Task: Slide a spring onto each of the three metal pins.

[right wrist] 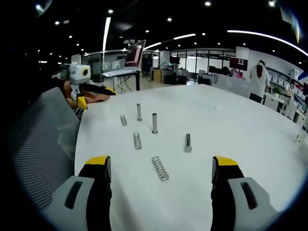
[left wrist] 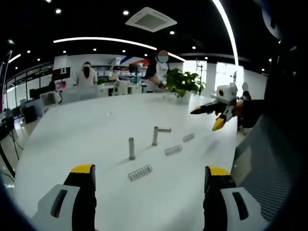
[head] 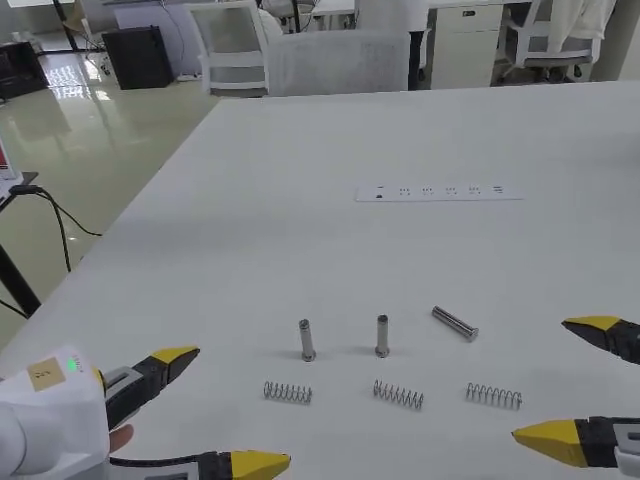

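- White workbench (head: 300, 200) in an open-plan office, with glossy floor (head: 90, 120) off its left edge and grey chairs (head: 335, 60) past its far edge.
- Flush socket strip (head: 438, 191) set into the top, well beyond the parts.
- Left pin (head: 307, 340) and middle pin (head: 382, 336) standing upright near each other, apart, both bare.
- Third pin (head: 455, 323) lying on its side to the right of those two, angled across the row and touching neither.
- Three springs lying flat in a row on the near side of the pins: left spring (head: 288, 392), middle spring (head: 398, 395), right spring (head: 493, 396). Each near a pin, none touching one, none slid on.
- Left gripper (head: 240, 406) low at the near left of the head view, yellow-tipped jaws spread wide with nothing between them. Left of the left spring and clear of it.
- Right gripper (head: 565, 380) at the near right, jaws likewise parted and empty. Just right of the right spring, not touching.
- From the left gripper view, pins and springs ahead on the top, right gripper across from them.
- Behind, in that view, a potted plant (left wrist: 185, 82) at the table's far end and a person (left wrist: 87, 74) standing among desks.
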The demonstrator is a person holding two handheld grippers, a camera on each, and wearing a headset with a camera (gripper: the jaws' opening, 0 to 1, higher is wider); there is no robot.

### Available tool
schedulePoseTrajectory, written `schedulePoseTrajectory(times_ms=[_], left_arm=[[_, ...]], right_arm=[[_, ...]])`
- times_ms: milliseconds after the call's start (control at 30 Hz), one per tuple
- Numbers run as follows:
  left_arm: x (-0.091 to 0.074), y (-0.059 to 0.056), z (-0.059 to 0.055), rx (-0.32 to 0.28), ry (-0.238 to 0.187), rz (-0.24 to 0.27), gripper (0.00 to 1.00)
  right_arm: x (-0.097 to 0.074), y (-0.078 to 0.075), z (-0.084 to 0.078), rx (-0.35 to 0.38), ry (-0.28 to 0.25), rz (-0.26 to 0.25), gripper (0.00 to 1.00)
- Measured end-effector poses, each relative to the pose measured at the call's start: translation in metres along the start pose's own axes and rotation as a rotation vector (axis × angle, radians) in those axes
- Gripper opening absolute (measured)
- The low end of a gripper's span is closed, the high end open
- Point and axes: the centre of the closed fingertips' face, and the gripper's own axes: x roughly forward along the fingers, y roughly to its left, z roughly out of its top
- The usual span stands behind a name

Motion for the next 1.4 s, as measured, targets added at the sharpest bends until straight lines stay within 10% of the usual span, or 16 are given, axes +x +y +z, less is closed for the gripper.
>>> schedulePoseTrajectory(times_ms=[1400], left_arm=[[0.0, -0.002, -0.001, -0.007, -0.019, -0.021, 0.9]], right_arm=[[0.002, -0.005, 0.01, -0.002, 0.011, -0.015, 0.85]])
